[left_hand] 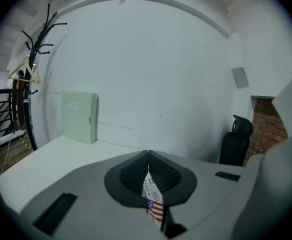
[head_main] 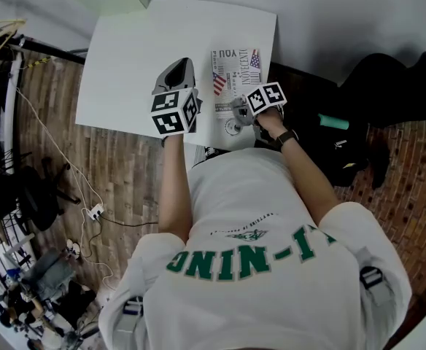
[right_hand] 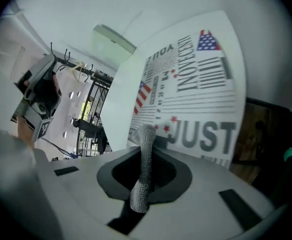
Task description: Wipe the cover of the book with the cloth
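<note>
The book [head_main: 236,75] lies flat on the white table [head_main: 140,57], its white cover printed with flags and black lettering [right_hand: 196,84]. My right gripper [head_main: 238,111] is at the book's near end, shut on a grey knitted cloth [right_hand: 143,184] that runs up between the jaws to the cover beside the word JUST. My left gripper [head_main: 181,68] hangs above the bare table left of the book. Its jaws meet at the tip [left_hand: 148,156], and only a sliver of the printed cover [left_hand: 154,199] shows through the slit behind them.
A pale green flat box [left_hand: 78,116] leans against the wall at the table's far edge. A black chair [left_hand: 234,141] and dark bags [head_main: 388,93] stand to the right. A coat stand [left_hand: 36,59] and cables on the wooden floor [head_main: 89,210] lie to the left.
</note>
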The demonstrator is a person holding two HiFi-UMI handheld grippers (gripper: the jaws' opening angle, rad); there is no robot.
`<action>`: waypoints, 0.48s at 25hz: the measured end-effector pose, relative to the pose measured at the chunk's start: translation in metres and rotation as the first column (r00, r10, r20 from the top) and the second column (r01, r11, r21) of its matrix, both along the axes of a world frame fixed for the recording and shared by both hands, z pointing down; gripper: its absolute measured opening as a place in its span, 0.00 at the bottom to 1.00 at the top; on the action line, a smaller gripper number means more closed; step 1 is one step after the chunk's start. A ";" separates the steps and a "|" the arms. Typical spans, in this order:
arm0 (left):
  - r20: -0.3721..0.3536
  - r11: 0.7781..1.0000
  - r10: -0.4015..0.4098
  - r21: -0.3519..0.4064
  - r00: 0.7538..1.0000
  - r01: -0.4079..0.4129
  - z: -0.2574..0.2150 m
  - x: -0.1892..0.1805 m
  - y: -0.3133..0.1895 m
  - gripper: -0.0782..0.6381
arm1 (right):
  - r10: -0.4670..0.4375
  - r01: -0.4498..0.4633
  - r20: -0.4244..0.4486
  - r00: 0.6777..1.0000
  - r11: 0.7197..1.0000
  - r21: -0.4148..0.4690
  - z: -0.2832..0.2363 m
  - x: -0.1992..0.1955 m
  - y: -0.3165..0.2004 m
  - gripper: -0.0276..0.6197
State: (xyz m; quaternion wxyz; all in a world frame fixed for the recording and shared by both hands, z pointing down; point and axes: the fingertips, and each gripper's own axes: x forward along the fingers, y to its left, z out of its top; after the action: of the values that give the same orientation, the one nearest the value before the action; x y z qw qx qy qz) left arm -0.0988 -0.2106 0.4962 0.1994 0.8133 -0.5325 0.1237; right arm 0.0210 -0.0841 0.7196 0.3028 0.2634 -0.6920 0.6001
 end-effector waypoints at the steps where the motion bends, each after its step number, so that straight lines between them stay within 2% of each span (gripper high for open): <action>1: -0.002 1.000 0.006 0.000 1.000 -0.006 0.000 0.003 0.000 0.13 | 0.033 -0.033 -0.008 0.999 0.999 -0.002 0.000 0.015 0.001 0.10; 6: -0.011 0.999 0.040 -0.001 0.999 -0.040 0.002 0.019 0.000 0.13 | 0.192 -0.192 -0.054 0.980 0.981 0.003 -0.002 0.087 0.004 0.10; 9: -0.017 0.999 0.052 -0.002 0.998 -0.052 0.003 0.026 0.000 0.13 | 0.251 -0.252 -0.042 0.967 0.968 -0.004 -0.002 0.103 0.006 0.10; 12: -0.020 0.998 0.062 0.000 0.998 -0.062 0.003 0.034 0.002 0.13 | 0.255 -0.255 -0.056 0.965 0.967 0.005 -0.001 0.107 0.007 0.10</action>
State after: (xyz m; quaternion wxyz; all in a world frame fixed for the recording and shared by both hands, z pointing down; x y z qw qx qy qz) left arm -0.0648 -0.2082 0.4991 0.2011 0.8304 -0.5051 0.1220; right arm 0.1279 -0.0768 0.7187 0.2427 0.3668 -0.6428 0.6271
